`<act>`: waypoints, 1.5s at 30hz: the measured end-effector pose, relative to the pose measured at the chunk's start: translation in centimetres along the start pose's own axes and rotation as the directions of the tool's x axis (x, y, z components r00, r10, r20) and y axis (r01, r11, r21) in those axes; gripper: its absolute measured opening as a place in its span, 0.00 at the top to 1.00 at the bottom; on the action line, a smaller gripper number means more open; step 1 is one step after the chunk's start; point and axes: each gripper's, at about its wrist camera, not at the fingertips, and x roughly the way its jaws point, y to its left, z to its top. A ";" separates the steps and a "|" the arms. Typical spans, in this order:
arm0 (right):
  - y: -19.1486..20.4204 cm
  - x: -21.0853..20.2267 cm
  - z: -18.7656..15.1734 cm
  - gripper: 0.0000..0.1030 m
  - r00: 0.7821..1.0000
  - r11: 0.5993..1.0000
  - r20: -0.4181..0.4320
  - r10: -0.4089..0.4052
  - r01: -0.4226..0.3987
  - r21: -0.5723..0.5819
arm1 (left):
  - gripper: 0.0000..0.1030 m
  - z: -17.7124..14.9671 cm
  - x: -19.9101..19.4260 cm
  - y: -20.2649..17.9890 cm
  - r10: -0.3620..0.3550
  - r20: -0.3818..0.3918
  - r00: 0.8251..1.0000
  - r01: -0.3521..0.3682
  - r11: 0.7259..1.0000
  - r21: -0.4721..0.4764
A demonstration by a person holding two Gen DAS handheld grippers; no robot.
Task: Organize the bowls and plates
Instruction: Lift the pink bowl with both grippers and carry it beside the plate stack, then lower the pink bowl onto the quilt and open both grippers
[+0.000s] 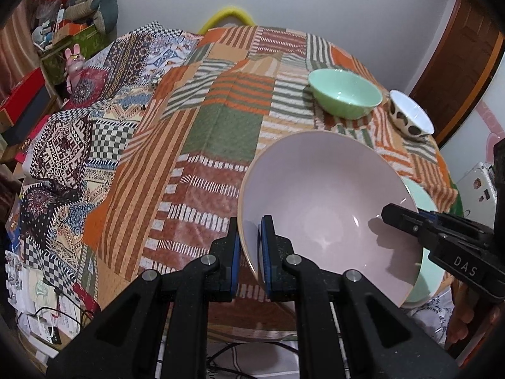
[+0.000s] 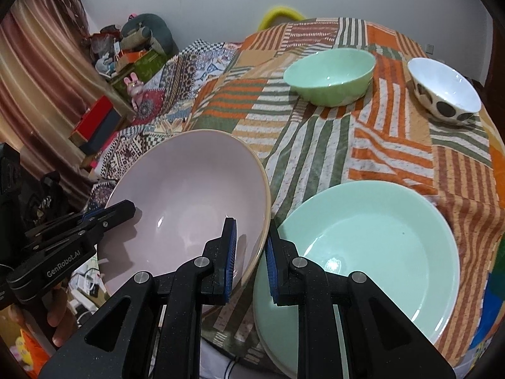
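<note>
On the left, the left gripper [image 1: 249,252] has its two pads closed on the left rim of the pink bowl [image 1: 325,208], one pad outside the wall and one inside. The bowl is tilted and seems lifted off the desk [image 1: 205,145], over its near edge, though whether its base touches anything is hidden. On the bowl's right rim sits the right gripper [image 2: 251,252], with one finger inside the bowl and the other outside; its jaws straddle the rim with a gap showing, so I cannot tell if it truly pinches or only brackets the edge.

Just right of the pink bowl, at the near right of the desk, lies the green plate [image 2: 378,246], flat on the striped cloth; a paler rim shows under its near edge, maybe a second plate. Farther away to the right stand the green bowl [image 2: 329,75] and, right of it, the spotted bowl [image 2: 445,94], close together but apart.

The step in hand looks like carrying the pink bowl with both grippers toward a stacking spot, probably onto the green plate. That move calls for levelling the bowl, shifting it right over the plate's centre, lowering it gently, then releasing both rims without knocking the plate.
</note>
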 end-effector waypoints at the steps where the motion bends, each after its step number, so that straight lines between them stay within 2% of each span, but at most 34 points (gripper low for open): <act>1: 0.0 0.2 0.1 0.84 1.000 1.000 -0.005 -0.001 0.001 -0.001 | 0.89 -0.1 0.2 0.1 0.003 -0.006 1.000 -0.003 1.000 -0.001; 15: 1.1 4.4 0.0 0.84 0.995 0.999 -0.103 -0.011 0.007 -0.041 | 0.89 -1.4 3.6 3.0 0.025 -0.089 0.996 -0.031 0.997 -0.069; 31: 1.5 4.5 0.0 0.82 0.995 0.996 -0.102 -0.002 -0.007 -0.084 | 0.89 -2.0 4.1 3.9 0.008 -0.113 0.994 -0.022 0.993 -0.118; 33: 1.5 4.0 0.0 0.82 0.996 0.996 -0.088 0.001 -0.008 -0.088 | 0.89 -1.9 3.6 3.9 0.026 -0.101 0.994 -0.038 0.992 -0.118; 36: 1.1 2.9 0.3 0.72 0.998 0.997 -0.055 0.004 -0.009 -0.083 | 0.86 -1.6 2.5 3.9 0.065 -0.073 0.995 -0.073 0.991 -0.115; 37: 1.0 2.4 0.4 0.72 0.999 0.996 -0.040 -0.001 -0.002 -0.086 | 0.85 -1.5 2.2 4.0 0.068 -0.065 0.996 -0.075 0.990 -0.116; 45: -0.5 -1.1 1.1 0.64 0.999 0.998 0.046 0.000 0.003 -0.065 | 0.85 0.9 -2.1 2.7 0.053 0.044 0.998 -0.048 0.993 -0.105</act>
